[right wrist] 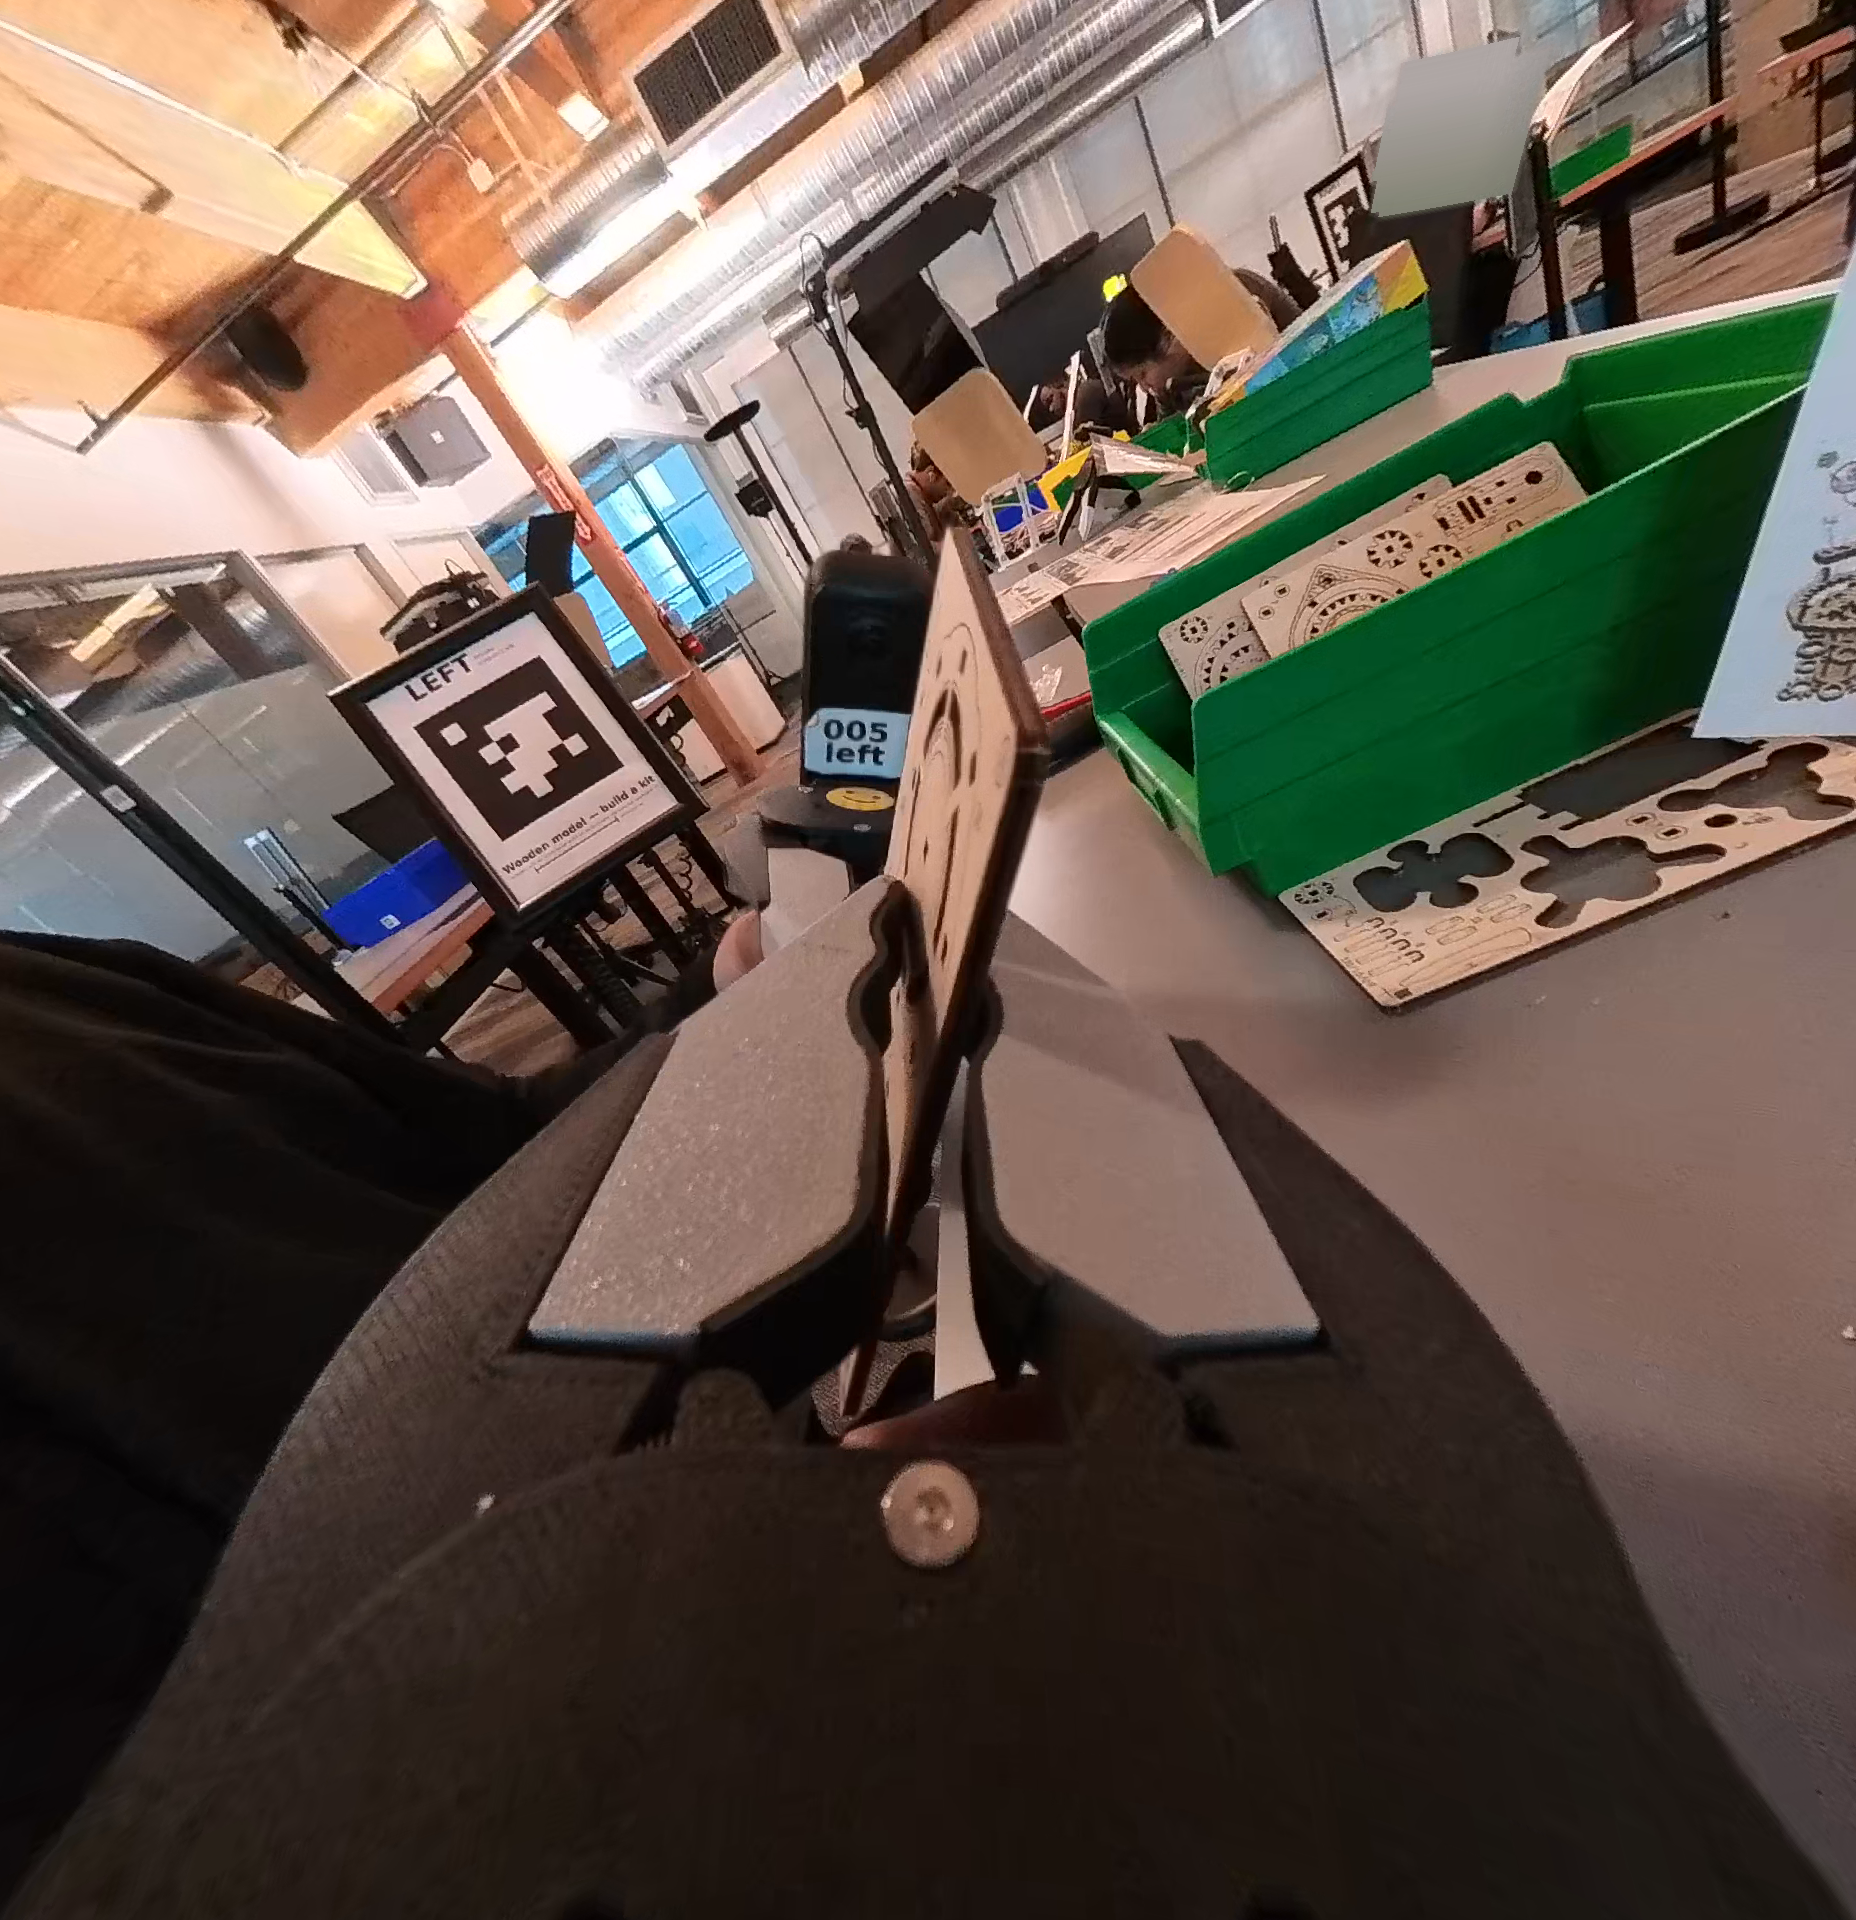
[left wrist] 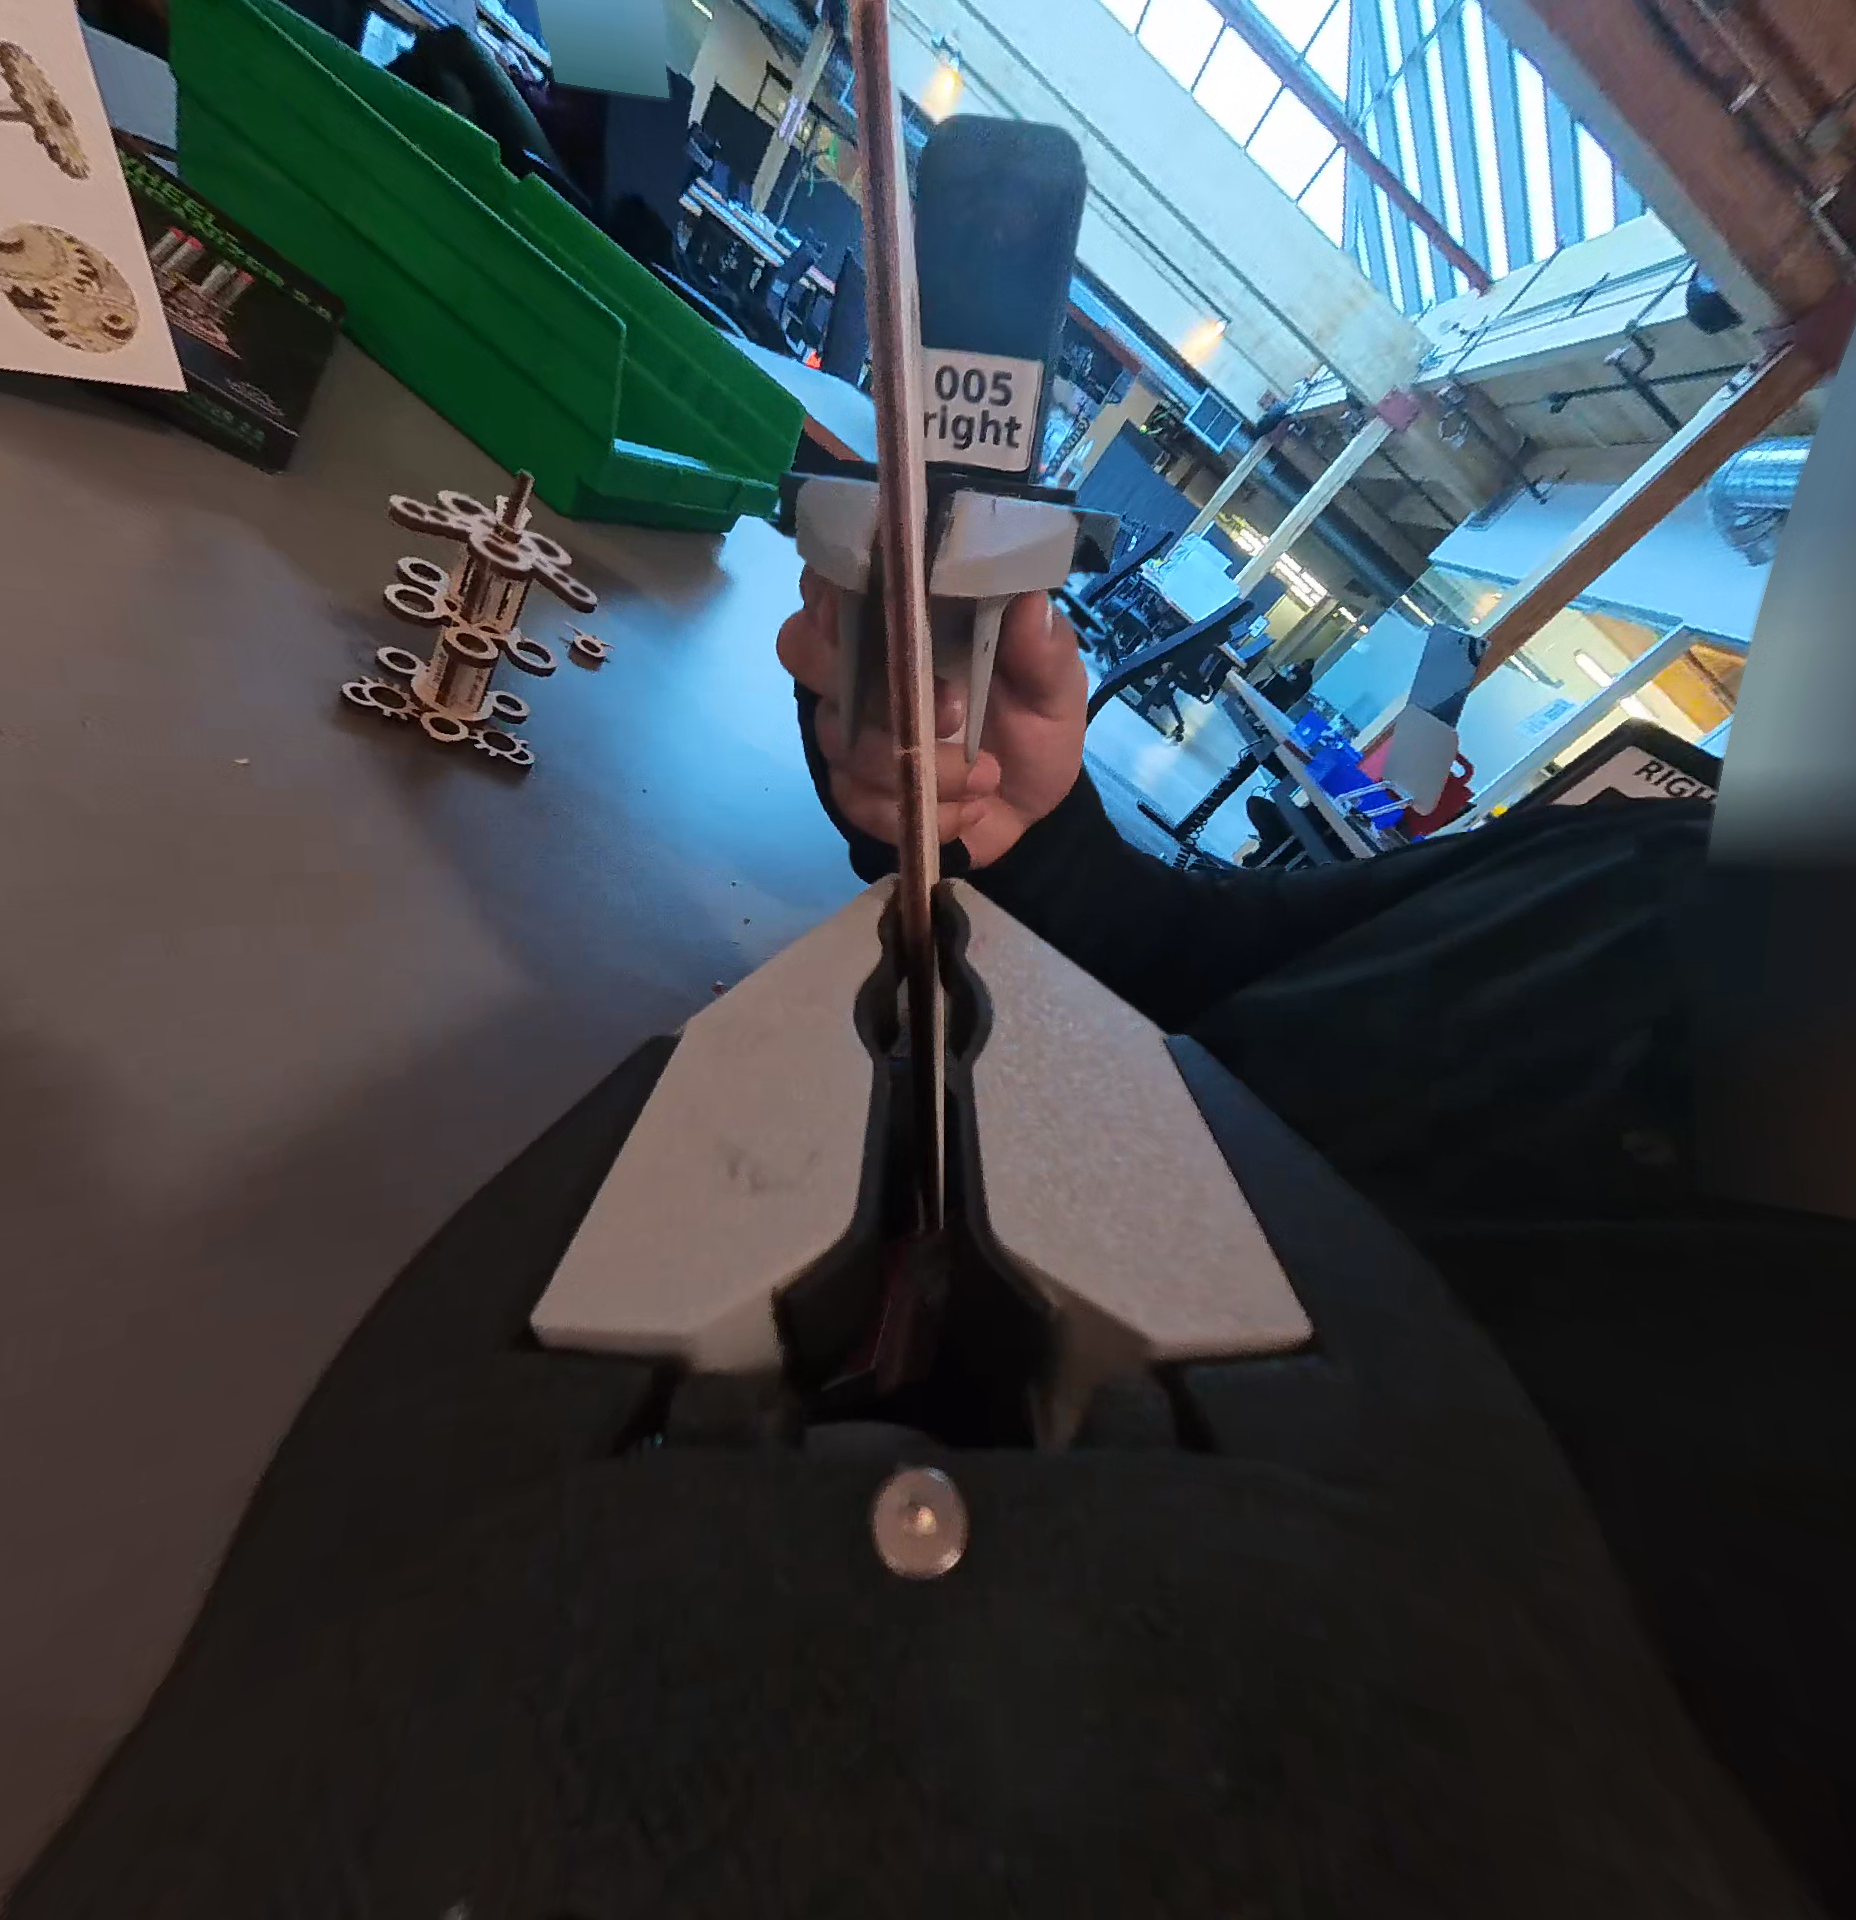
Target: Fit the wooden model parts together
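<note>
Left wrist view shows we hold the wooden sheet (left wrist: 908,582) edge-on, left gripper (left wrist: 916,904) and right gripper (left wrist: 908,717) both clamped on it from opposite ends, presumably steadying it to free a part.

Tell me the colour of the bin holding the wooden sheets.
Green. The bin shows best in the right wrist view, with the wooden sheets leaning inside.

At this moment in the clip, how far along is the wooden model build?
Done: a tiered gear sub-assembly stands on the grey table, and one punched-out sheet lies flat, mostly emptied. In hand: both the left gripper and right gripper are shut on the same wooden sheet, held on edge. Left: more uncut sheets wait in the green bin, and a small gear lies loose.
</note>
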{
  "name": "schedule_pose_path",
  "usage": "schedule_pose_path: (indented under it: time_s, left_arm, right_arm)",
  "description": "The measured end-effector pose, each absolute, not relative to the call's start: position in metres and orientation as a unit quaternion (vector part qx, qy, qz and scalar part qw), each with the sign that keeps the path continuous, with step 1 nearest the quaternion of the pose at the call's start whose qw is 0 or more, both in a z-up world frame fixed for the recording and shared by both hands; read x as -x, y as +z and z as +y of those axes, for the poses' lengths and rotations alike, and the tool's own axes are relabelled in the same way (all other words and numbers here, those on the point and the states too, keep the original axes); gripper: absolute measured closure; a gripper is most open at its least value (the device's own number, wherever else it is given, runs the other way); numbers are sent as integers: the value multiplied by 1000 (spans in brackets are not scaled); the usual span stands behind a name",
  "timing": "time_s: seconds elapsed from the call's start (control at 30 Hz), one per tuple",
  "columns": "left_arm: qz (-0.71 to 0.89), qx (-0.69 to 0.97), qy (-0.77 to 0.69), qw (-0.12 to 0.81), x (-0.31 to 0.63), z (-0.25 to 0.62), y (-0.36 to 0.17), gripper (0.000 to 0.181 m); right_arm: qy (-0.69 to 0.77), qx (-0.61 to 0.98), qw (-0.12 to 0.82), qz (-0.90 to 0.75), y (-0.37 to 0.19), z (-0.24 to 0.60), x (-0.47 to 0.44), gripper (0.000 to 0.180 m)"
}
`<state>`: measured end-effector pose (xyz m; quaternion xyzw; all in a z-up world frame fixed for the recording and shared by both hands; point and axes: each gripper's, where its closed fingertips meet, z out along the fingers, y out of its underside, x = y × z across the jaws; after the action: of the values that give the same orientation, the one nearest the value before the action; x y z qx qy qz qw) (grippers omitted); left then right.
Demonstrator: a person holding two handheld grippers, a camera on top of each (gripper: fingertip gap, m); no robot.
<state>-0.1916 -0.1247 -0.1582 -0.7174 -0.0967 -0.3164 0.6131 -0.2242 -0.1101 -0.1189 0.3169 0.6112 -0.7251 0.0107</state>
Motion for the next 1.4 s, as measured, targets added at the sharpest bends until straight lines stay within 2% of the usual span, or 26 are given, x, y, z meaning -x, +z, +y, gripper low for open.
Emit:
schedule_pose_path:
  time_s: [0.43,0.6,0.67,0.77,0.83,0.87,0.9,1.1,1.4]
  left_arm:
    - [-109,710,-305,626,194,-131,-157,180]
    - [-72,740,-274,610,189,-133,-161,179]
    - [-61,752,-251,607,194,-135,-154,165]
    - [-50,740,-238,628,205,-134,-129,163]
    - [-42,744,-229,626,211,-131,-122,166]
    - [-35,749,-227,621,211,-129,-122,176]
    - [-35,754,-224,617,213,-128,-124,178]
    - [-90,736,-246,624,224,-125,-137,180]
    - [-114,708,-257,648,237,-135,-144,180]
  right_arm:
    - [-719,-317,-14,619,-116,-114,224,172]
    - [-711,-281,5,644,-114,-120,211,180]
    - [-697,-277,-3,662,-118,-121,212,180]
    - [-675,-270,21,687,-127,-130,208,180]
    - [-664,-268,35,697,-132,-135,207,180]
    - [-660,-272,35,699,-135,-136,209,180]
    - [-658,-278,28,700,-136,-136,213,180]
    - [-669,-308,-8,677,-135,-127,234,168]
    - [-687,-322,-12,651,-135,-133,252,170]
